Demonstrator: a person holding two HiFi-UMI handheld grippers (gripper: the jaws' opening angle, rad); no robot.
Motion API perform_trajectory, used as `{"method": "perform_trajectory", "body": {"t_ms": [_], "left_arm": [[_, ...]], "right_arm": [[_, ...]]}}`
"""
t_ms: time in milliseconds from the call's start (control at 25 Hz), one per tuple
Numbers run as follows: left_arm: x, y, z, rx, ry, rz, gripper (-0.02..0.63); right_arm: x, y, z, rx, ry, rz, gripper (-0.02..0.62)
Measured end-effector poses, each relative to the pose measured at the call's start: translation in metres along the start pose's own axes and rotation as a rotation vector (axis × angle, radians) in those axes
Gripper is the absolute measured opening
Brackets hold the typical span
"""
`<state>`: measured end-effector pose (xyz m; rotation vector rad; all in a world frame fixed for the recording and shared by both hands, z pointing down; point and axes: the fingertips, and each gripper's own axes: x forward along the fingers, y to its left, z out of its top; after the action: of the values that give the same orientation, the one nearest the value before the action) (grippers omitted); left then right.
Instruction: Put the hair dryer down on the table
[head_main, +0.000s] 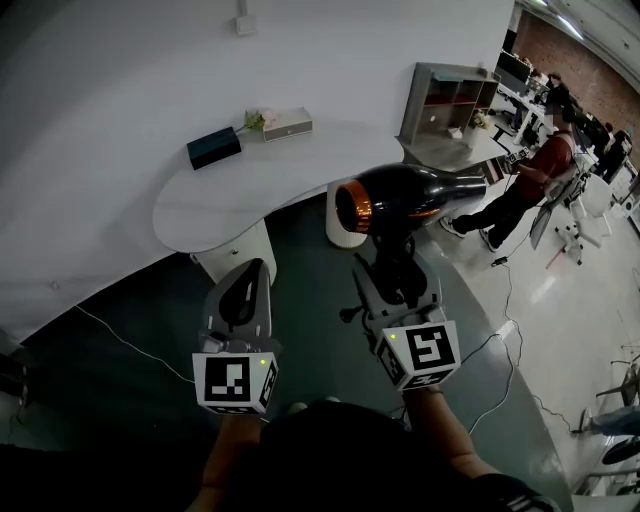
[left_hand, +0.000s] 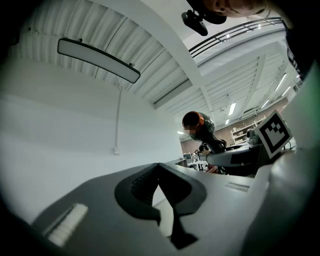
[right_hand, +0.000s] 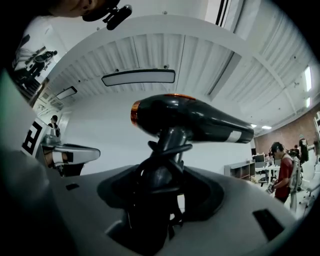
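Observation:
A black hair dryer (head_main: 400, 195) with an orange ring at its back end is held upright in the air, nozzle pointing right, beside the white curved table (head_main: 230, 205). My right gripper (head_main: 395, 275) is shut on its handle, around which the cord is wound. In the right gripper view the hair dryer (right_hand: 195, 120) rises straight out of the right gripper (right_hand: 165, 175). My left gripper (head_main: 243, 288) hangs to the left with its jaws together and nothing in them. In the left gripper view the left gripper (left_hand: 159, 169) points up at the wall, with the hair dryer (left_hand: 201, 126) seen at the right.
On the table stand a black box (head_main: 213, 147) and a white box (head_main: 287, 123) with small flowers. A grey shelf unit (head_main: 450, 100) is behind. A person in red (head_main: 545, 160) stands by desks at the right. Cables (head_main: 505, 300) run over the floor.

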<state>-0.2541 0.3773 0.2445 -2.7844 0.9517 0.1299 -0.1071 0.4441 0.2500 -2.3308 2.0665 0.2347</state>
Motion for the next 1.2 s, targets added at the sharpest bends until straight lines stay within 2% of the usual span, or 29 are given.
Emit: {"method": "perform_trajectory", "body": {"t_ms": [360, 640, 920, 1200], "left_arm": [[0.0, 0.002, -0.007, -0.014, 0.008, 0.055, 0.012], [0.028, 0.016, -0.023, -0.024, 0.007, 0.054, 0.012], [0.084, 0.054, -0.04, -0.032, -0.023, 0.039, 0.012], [0.172, 0.12, -0.055, -0.035, -0.025, 0.01, 0.012]], "right_arm": [[0.006, -0.004, -0.006, -0.022, 0.001, 0.023, 0.26], [0.037, -0.015, -0.023, -0.022, 0.016, 0.022, 0.259], [0.101, -0.028, -0.038, -0.029, 0.025, -0.014, 0.259], [0.205, -0.044, -0.048, -0.038, 0.023, -0.039, 0.259]]}}
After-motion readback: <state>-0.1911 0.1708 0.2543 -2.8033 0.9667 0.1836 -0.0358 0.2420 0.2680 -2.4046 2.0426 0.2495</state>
